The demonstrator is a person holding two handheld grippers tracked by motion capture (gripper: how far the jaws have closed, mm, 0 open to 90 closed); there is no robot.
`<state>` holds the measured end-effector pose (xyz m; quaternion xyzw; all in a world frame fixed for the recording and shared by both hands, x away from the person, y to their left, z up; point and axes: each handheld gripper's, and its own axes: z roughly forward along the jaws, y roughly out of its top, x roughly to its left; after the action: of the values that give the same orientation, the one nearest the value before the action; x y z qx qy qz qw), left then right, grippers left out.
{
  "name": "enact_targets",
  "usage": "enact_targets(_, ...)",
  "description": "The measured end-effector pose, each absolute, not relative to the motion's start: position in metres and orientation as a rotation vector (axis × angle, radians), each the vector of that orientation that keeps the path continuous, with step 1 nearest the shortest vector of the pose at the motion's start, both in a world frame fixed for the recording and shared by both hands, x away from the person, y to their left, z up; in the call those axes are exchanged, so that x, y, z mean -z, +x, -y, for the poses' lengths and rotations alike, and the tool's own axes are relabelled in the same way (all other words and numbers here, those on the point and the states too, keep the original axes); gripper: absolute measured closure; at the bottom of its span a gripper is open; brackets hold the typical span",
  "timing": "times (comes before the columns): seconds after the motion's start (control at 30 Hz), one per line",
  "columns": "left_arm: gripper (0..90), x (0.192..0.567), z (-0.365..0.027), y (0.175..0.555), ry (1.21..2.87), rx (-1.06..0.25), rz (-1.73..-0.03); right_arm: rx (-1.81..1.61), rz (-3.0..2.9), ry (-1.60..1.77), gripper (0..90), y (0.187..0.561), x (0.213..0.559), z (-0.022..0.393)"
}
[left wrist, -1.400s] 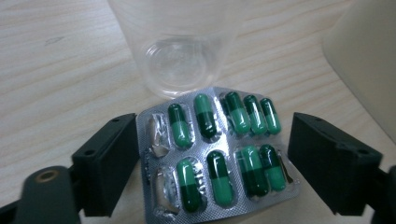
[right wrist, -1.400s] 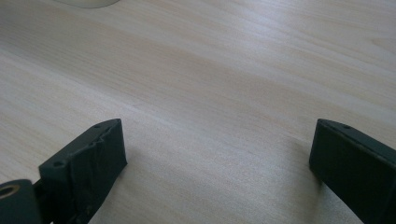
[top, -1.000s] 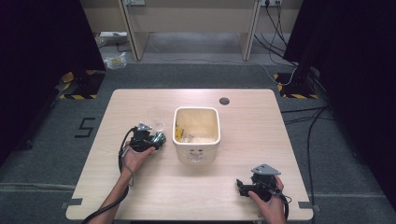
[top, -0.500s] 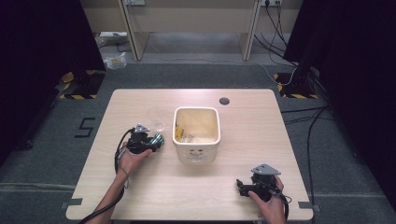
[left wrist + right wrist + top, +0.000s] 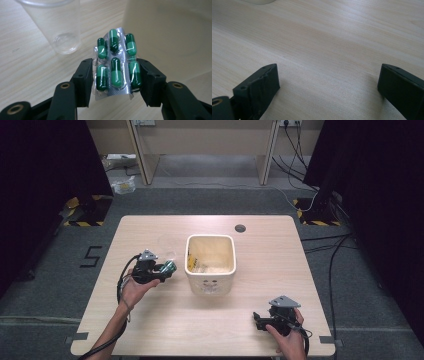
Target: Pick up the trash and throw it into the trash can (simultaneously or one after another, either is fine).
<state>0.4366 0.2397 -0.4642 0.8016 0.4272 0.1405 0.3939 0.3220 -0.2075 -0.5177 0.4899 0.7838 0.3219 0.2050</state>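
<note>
High view: left gripper [image 5: 169,267] held over the left half of the table [image 5: 150,320], just left of the cream bin [image 5: 210,265] that stands mid-table, nearer the far edge than the near one. Green shows at the jaw tips. A clear plastic cup [image 5: 167,245] stands just beyond the gripper, toward the far edge, hard to make out against the wood. Right gripper [image 5: 260,319] sits low near the near right corner, well apart from the bin. Left gripper view: the blister pack [image 5: 115,62] of green capsules stands upright between the two black jaws, which clamp its foil side edges; six capsules, two rows of three, the upper row rising clear above the jaw tips. The jaws have just been closing a little, with the pack between them. The cup is behind on the left, the bin wall behind on the right. Right gripper view: jaws spread wide with nothing between them, bare wood below, a sliver of the bin's base at the top edge. Judgement: the pack looks bound for the bin. Risks: the grip is on thin foil edges alone, so the pack could buckle or slide out on a quick swing; a release short of the rim would drop it onto the tabletop; the light cup close by could be knocked over by the gripper or its cable.
</note>
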Motion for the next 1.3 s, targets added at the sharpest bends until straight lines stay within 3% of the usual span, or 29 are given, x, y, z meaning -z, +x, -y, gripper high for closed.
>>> enact_targets(0.67, 48.6, 0.396, -0.241, 0.428, 2.011, -0.375, -0.953, -0.897, -2.185, 1.366, 4.1, 0.322, 0.518, 0.208)
enact_targets(1.3, 47.9, 0.362, -0.218, 0.431, 1.987, -0.372, -0.865, -0.897, -2.186, 1.365, 4.1, 0.322, 0.518, 0.208)
